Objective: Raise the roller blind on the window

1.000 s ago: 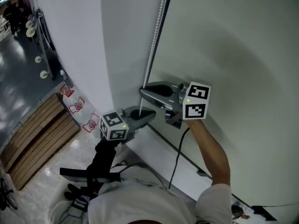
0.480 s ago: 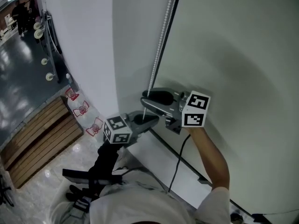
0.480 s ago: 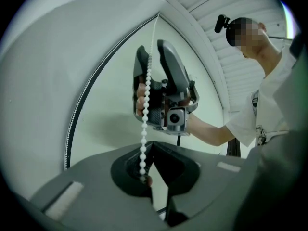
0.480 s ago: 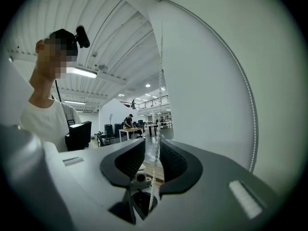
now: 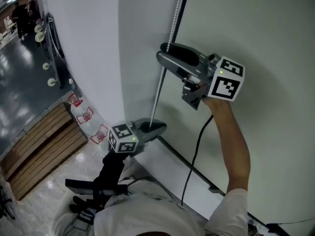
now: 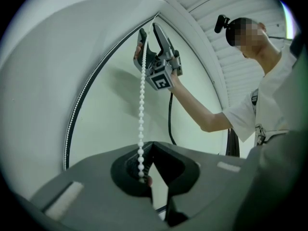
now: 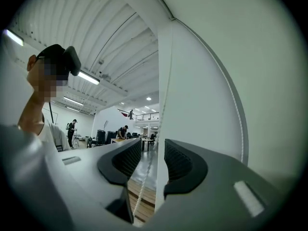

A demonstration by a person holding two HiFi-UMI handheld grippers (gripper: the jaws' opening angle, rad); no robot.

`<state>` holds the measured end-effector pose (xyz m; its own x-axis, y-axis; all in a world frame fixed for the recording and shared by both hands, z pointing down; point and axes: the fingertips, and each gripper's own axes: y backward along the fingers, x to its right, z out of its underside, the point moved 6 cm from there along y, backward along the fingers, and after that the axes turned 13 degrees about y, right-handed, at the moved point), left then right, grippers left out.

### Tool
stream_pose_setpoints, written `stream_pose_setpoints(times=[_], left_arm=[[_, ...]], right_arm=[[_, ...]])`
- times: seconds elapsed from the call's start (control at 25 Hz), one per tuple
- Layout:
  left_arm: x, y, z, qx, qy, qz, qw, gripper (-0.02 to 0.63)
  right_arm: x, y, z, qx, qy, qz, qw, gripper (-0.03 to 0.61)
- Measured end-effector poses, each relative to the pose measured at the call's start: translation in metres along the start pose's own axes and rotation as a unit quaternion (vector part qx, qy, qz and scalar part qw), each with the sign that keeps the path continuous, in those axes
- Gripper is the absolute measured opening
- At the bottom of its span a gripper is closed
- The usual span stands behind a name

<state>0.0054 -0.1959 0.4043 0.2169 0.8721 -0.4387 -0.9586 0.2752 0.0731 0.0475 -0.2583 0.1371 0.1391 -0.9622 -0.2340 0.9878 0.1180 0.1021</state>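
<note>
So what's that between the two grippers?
A white bead chain, running from the shut left gripper up through the right gripper, whose jaws have just been opening; the head view shows it.

Bead chain (image 5: 158, 90) white; blind (image 5: 256, 43) pale grey-green; left gripper (image 5: 160, 127), right gripper (image 5: 165, 52) dark grey, square markers (image 5: 225, 79) black-white.

Bead chain (image 6: 141, 105), rising from between the jaws of the left gripper (image 6: 148, 150): smooth white plastic beads, slight gloss. Jaw bodies: matt dark-grey plastic. Roller blind (image 6: 108, 100) beyond them: pale, matt, smooth.
</note>
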Motion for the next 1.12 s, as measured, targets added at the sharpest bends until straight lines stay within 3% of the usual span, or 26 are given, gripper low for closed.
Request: stream_pose_setpoints(times=[0.16,0.52,0.64,0.84,1.12], left_arm=[[0.0,-0.001,-0.003,0.0,0.002,0.001,1.0,-0.002],[-0.007,0.007,0.029,-0.008,-0.005,0.005,0.9999,-0.002],[-0.006,0.008,0.03,-0.009,-0.004,0.007,0.9999,-0.002],[-0.006,0.006,0.025,-0.011,0.0,0.007,0.9999,-0.002],[-0.002,0.004,0.017,-0.011,0.005,0.006,0.9999,-0.002]], right_arm=[[0.015,-0.005,-0.041,0.013,0.029,0.006,0.999,0.147],[0.003,-0.009,-0.054,0.026,0.064,0.01,0.998,0.11],[0.002,-0.009,-0.056,0.029,0.061,0.014,0.998,0.015],[0.002,-0.005,-0.063,0.04,0.025,-0.001,0.999,0.009],[0.001,0.001,-0.07,0.049,0.014,-0.019,0.999,0.008]])
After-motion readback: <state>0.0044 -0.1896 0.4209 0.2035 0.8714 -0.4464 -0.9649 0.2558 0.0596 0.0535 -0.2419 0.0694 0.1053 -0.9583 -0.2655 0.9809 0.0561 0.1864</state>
